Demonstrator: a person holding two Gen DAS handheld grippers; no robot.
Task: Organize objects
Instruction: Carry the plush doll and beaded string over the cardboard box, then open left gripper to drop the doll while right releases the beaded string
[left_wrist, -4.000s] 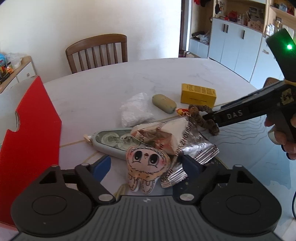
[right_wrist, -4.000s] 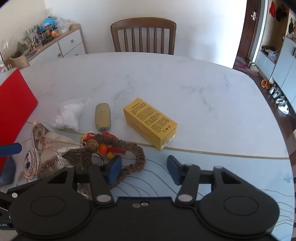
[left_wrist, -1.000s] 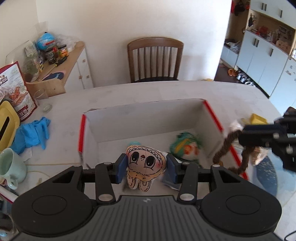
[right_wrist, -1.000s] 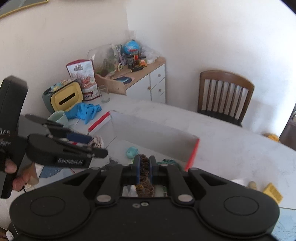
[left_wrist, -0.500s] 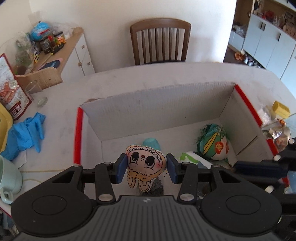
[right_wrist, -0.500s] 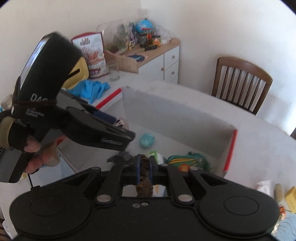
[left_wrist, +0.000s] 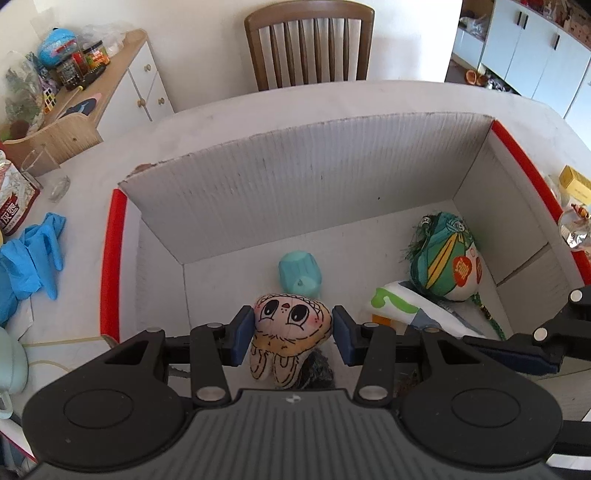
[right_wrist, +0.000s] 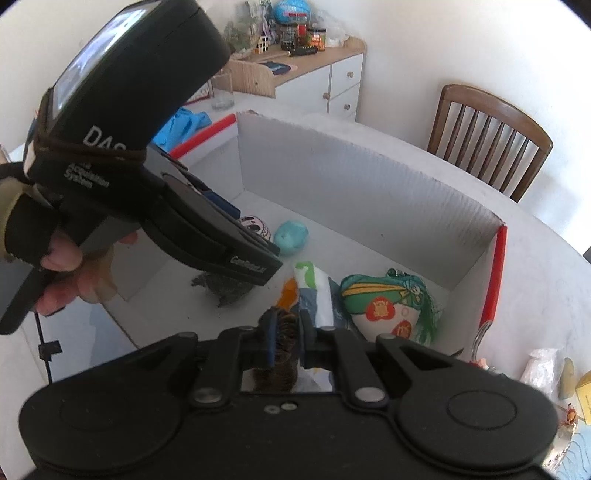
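My left gripper (left_wrist: 293, 334) pinches the soft toy (left_wrist: 290, 326) across its head, over the box (left_wrist: 310, 177). It looks light and squashy. My right gripper (right_wrist: 284, 338) is clamped on the brown braided cord (right_wrist: 281, 343), limp and likely to snag.

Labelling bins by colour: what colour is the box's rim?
Red, on the box's rim; the walls are white. Best seen in the left wrist view.

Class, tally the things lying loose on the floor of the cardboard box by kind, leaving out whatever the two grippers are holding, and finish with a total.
Teal toy: 1
Green pouch: 1
White-and-green packet: 1
Dark fuzzy thing: 1
Total: 4
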